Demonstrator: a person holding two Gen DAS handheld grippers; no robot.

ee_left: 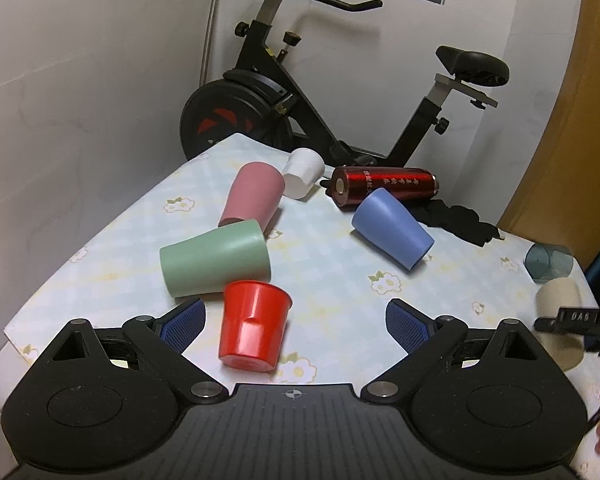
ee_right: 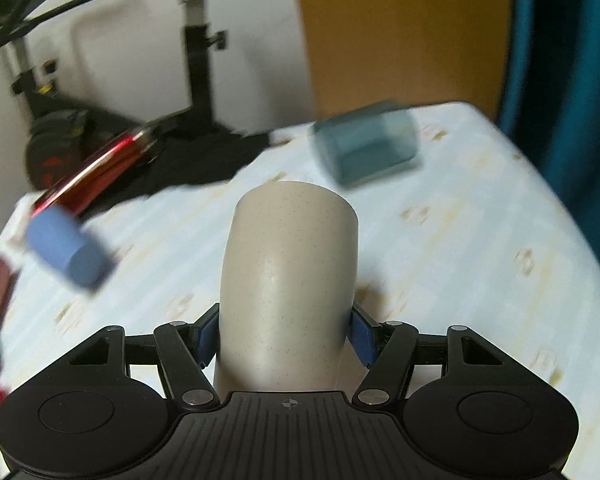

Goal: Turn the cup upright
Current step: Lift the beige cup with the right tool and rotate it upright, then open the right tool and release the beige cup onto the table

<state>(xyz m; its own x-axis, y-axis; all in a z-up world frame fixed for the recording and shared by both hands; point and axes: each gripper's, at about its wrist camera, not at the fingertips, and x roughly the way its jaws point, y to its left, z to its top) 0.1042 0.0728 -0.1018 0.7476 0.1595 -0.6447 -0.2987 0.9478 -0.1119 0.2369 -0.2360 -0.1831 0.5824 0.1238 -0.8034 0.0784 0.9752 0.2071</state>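
Observation:
My right gripper is shut on a beige speckled cup, its blue pads pressing both sides, with the closed base pointing away from the camera. The same cup shows at the right edge of the left wrist view, with the right gripper's black body across it. My left gripper is open over the table's near edge. A red cup lies on its side between its fingers, untouched. A green cup, pink cup, white cup and blue cup lie on their sides.
A red metal flask lies at the back beside a black cloth. A clear teal cup lies near the right edge. The floral tablecloth covers the table. An exercise bike stands behind it by the wall.

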